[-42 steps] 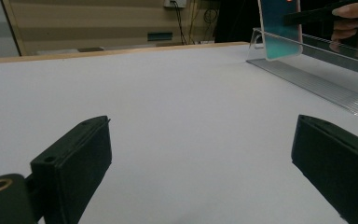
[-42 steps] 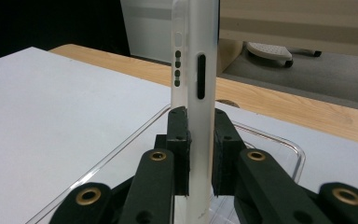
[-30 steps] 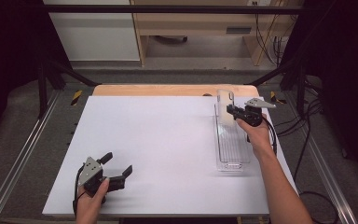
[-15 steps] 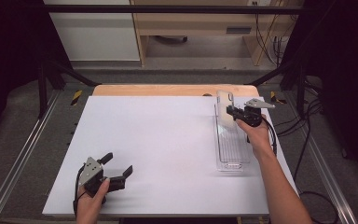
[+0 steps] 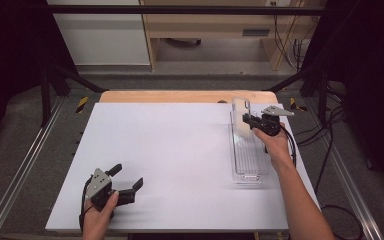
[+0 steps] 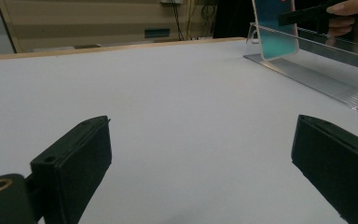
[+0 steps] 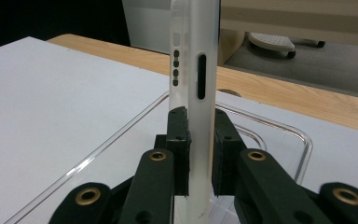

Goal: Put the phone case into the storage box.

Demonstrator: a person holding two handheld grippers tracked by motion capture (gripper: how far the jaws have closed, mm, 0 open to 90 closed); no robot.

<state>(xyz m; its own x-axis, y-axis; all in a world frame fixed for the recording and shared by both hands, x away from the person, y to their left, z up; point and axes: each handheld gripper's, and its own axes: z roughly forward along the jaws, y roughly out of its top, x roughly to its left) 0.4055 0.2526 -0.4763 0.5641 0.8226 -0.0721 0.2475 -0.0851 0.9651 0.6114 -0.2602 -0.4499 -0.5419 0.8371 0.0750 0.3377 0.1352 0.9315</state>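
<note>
White table (image 5: 180, 150), right gripper (image 5: 247, 120) pinching phone case (image 5: 240, 114) upright

Grey floor (image 5: 130, 82) and a wooden bench (image 5: 205, 30) beyond the table.

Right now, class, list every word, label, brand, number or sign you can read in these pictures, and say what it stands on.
No readable text anywhere.
The phone case clamped in the right gripper bears no lettering.
The clear tray, the white table and the left gripper carry no markings.
A small grey plate on the far furniture is too blurred to read.
</note>
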